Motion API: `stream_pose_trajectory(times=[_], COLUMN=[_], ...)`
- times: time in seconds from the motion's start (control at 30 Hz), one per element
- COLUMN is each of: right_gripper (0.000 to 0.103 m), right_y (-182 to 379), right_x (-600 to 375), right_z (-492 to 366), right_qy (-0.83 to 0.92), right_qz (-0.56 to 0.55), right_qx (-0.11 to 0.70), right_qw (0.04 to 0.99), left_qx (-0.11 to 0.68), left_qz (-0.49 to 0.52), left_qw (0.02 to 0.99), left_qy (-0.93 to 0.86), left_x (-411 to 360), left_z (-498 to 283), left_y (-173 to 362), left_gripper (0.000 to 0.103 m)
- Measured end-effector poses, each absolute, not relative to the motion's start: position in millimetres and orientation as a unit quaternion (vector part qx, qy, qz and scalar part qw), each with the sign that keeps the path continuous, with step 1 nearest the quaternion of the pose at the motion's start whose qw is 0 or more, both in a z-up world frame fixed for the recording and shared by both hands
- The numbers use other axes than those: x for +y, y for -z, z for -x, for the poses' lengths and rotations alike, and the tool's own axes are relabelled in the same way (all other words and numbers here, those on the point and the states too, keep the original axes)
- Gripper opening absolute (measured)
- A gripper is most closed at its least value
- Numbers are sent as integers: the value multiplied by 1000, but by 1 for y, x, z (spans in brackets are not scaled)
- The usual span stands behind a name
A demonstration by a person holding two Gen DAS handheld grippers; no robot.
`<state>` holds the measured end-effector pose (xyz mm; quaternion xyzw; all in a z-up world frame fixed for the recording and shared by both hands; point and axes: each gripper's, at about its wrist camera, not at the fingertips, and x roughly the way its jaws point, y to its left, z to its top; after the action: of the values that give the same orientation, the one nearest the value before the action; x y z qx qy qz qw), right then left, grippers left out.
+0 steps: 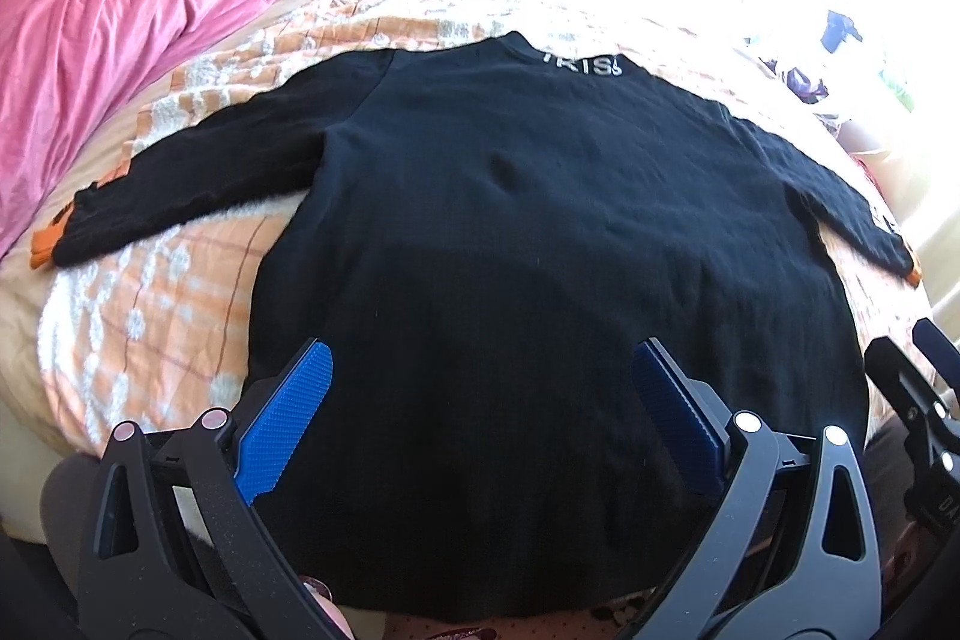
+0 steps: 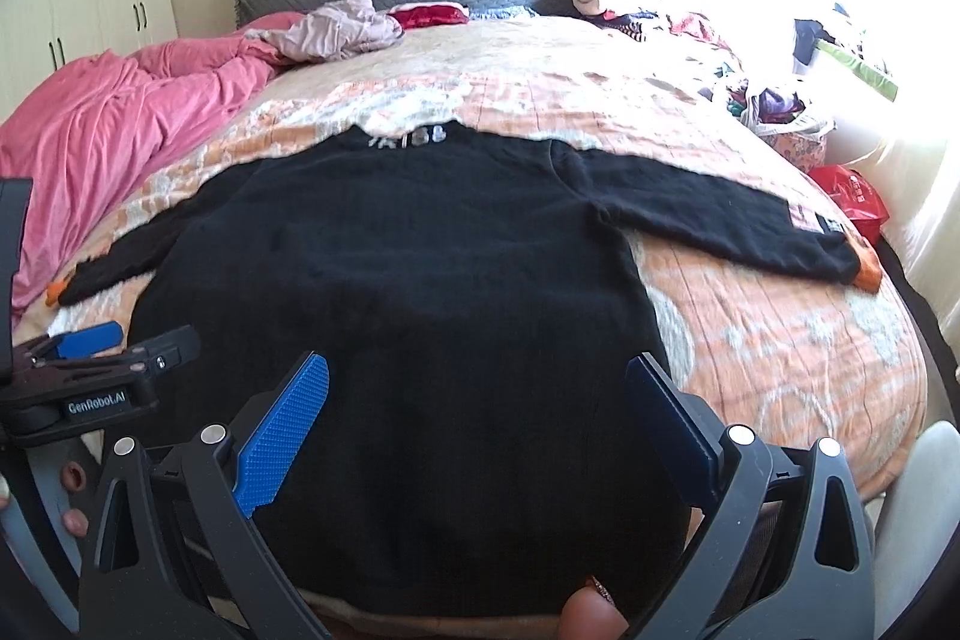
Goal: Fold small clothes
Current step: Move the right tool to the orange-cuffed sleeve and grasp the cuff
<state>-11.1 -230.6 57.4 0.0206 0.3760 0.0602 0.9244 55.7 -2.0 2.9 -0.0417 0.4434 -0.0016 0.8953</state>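
Note:
A black long-sleeved sweater [image 1: 528, 220] with orange cuffs lies flat on the bed, sleeves spread to both sides, grey lettering at the collar. It also shows in the right wrist view [image 2: 408, 280]. My left gripper [image 1: 480, 364] is open and empty, hovering over the sweater's lower hem. My right gripper [image 2: 477, 376] is open and empty, also over the lower hem. The left gripper's body [image 2: 90, 376] shows at the left edge of the right wrist view. The right gripper's body [image 1: 924, 400] shows at the right edge of the left wrist view.
The bed [image 2: 780, 340] has an orange and white patterned cover. A pink duvet [image 1: 120, 40] lies bunched at the left. A pile of clothes [image 2: 690, 16] sits at the far right by the window. A beige garment [image 2: 342, 25] and a red one lie near the grey headboard.

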Motion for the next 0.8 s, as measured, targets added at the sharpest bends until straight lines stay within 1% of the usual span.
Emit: stream_pose_trajectory(times=[0.23,0.8], right_gripper=[99,99], right_y=[-71,-113], right_x=[-235,-252], right_z=[-17,-98], right_qy=[-52,-3], right_qz=[-29,-57], right_qx=[358,338], right_qw=[932,939], left_qx=[433,429], left_qz=[68,69], left_qw=[899,900], left_qy=[3,-8], left_x=[2,-8], left_z=[-75,-144], left_y=[-16,-42], left_gripper=[94,94])
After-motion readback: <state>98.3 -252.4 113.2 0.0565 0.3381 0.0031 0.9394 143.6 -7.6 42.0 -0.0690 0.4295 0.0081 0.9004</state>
